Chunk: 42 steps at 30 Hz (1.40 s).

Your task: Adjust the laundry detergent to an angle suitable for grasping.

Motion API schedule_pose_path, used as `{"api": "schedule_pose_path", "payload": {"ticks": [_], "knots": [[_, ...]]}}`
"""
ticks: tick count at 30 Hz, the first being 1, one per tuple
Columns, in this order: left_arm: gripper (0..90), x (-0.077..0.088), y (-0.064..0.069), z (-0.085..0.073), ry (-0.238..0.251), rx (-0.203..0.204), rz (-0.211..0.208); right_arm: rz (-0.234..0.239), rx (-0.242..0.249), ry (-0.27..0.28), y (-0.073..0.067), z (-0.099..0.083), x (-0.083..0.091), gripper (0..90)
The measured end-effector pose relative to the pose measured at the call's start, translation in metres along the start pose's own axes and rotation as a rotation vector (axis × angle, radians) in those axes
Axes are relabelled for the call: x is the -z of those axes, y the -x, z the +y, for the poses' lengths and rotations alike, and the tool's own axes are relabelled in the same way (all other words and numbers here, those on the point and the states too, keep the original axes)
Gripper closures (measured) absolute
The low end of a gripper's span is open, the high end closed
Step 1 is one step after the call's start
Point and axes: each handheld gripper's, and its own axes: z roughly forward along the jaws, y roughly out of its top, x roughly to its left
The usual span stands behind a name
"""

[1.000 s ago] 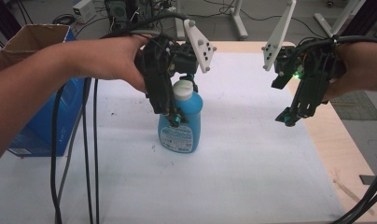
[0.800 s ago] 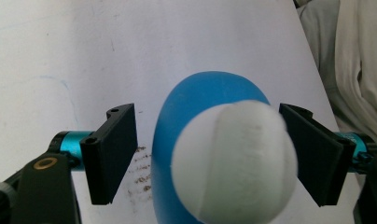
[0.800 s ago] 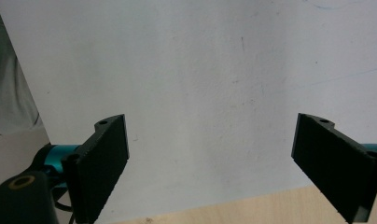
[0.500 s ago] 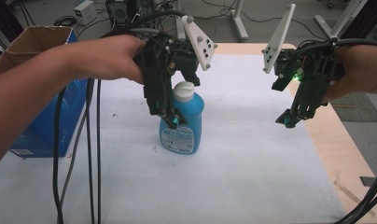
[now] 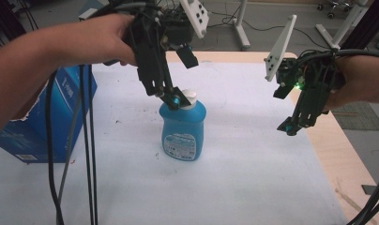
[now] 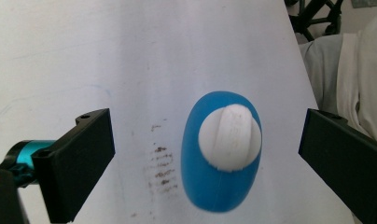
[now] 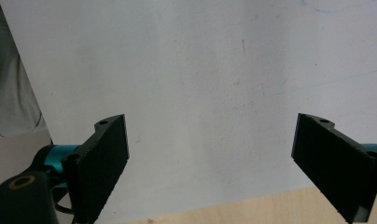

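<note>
A blue bottle (image 5: 183, 130) with a white cap (image 5: 189, 98) stands upright near the middle of the white table cover (image 5: 234, 178); what it holds cannot be told through its opaque walls. In the left gripper view the cap sits closed on the bottle's shoulders, seen from straight above. The left gripper (image 5: 171, 97) hangs just over the cap, its jaws spread wide after having just opened, the bottle between and below them with clear space on either side, so it grips nothing. The right gripper (image 5: 291, 127) hovers well apart, over the cover's right edge, jaws also wide and bare. A blue cardboard box (image 5: 47, 122) stands at the left edge, its inside not visible. Black cables (image 5: 87, 150) trail down between box and bottle. Dark smudges (image 6: 162, 164) mark the cover just beside the bottle.
</note>
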Motion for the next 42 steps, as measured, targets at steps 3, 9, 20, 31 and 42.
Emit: {"api": "schedule_pose_path", "payload": {"ticks": [3, 9, 20, 31, 42], "knots": [[3.5, 0.014, -0.002, -0.002, 0.016, 0.039, 0.031, -0.001, -0.002, -0.002, -0.001, 0.0, 0.001, 10.5], [3.5, 0.035, -0.011, -0.013, -0.023, 0.153, 0.076, -0.002, -0.001, 0.01, -0.002, 0.0, 0.003, 10.5], [3.5, 0.061, -0.023, -0.036, -0.052, 0.202, 0.109, -0.003, -0.009, 0.03, -0.002, 0.003, 0.007, 10.5], [3.5, 0.067, -0.028, -0.054, -0.106, 0.145, 0.139, -0.008, 0.004, 0.053, -0.002, 0.012, 0.015, 10.4], [3.5, 0.061, -0.035, -0.071, -0.211, 0.147, 0.156, -0.007, 0.019, 0.064, -0.002, 0.025, 0.02, 10.5]]}}
